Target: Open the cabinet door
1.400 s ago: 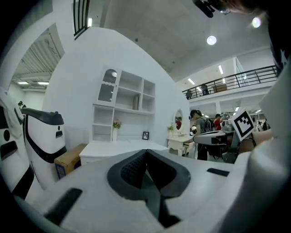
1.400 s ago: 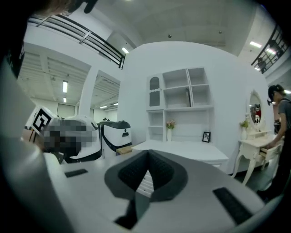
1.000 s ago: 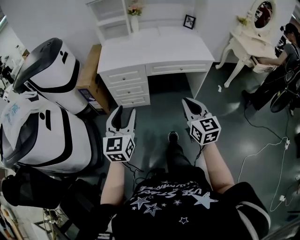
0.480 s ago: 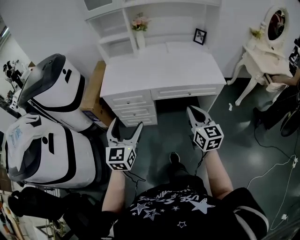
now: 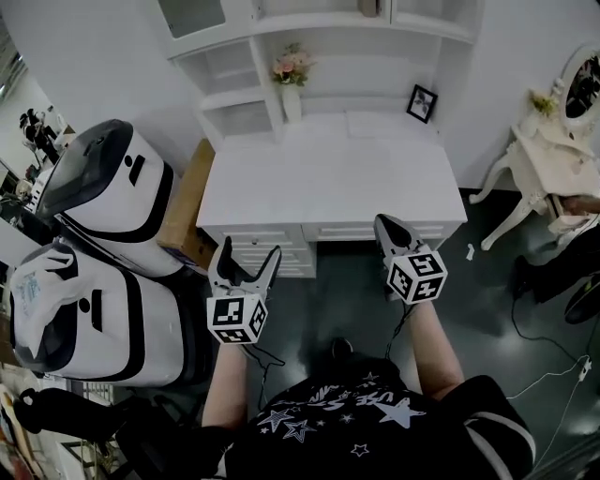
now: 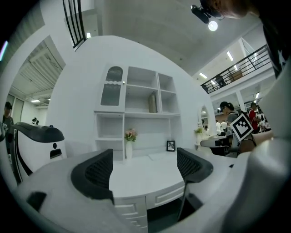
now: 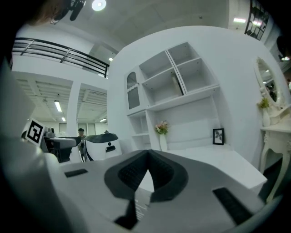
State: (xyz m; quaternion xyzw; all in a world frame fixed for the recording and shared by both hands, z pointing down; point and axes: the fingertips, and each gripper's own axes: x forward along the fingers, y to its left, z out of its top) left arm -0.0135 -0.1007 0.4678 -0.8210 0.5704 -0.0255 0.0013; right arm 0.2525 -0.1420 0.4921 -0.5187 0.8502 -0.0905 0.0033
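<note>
Far left in the head view, at about nine o'clock, stand two big white machines (image 5: pixel 103 187). The cabinet door (image 5: pixel 192 14) sits at eleven o'clock, at the upper left of the shelf unit (image 5: pixel 366 28) on the white desk (image 5: pixel 328 183). In the left gripper view it is a narrow arched door (image 6: pixel 113 86) with a pane, well above and behind the jaws.

It looks light and easy to swing, but the pane is probably fragile, so a gentle pull suits it. A small knob (image 6: pixel 123 82) seems to sit at its right edge, though it is too small to be sure. That edge is the likely place to take hold.

The left gripper (image 5: pixel 247 251) is held level in front of the desk's drawers. Its jaws are spread wide with only the far-off desk showing between them (image 6: pixel 143 166), so it holds nothing. A vase (image 5: pixel 291 70) of flowers stands at twelve o'clock and a picture frame (image 5: pixel 422 101) at one o'clock. The right gripper (image 5: pixel 384 225) has its jaws pressed together on nothing (image 7: pixel 148 170). A dressing table (image 5: pixel 539 159) is at three o'clock.

Compared with a second ago, the desk is much nearer and the upper shelves have come into sight. The left jaws have just been opening from a narrow gap, and the right ones are unchanged.
</note>
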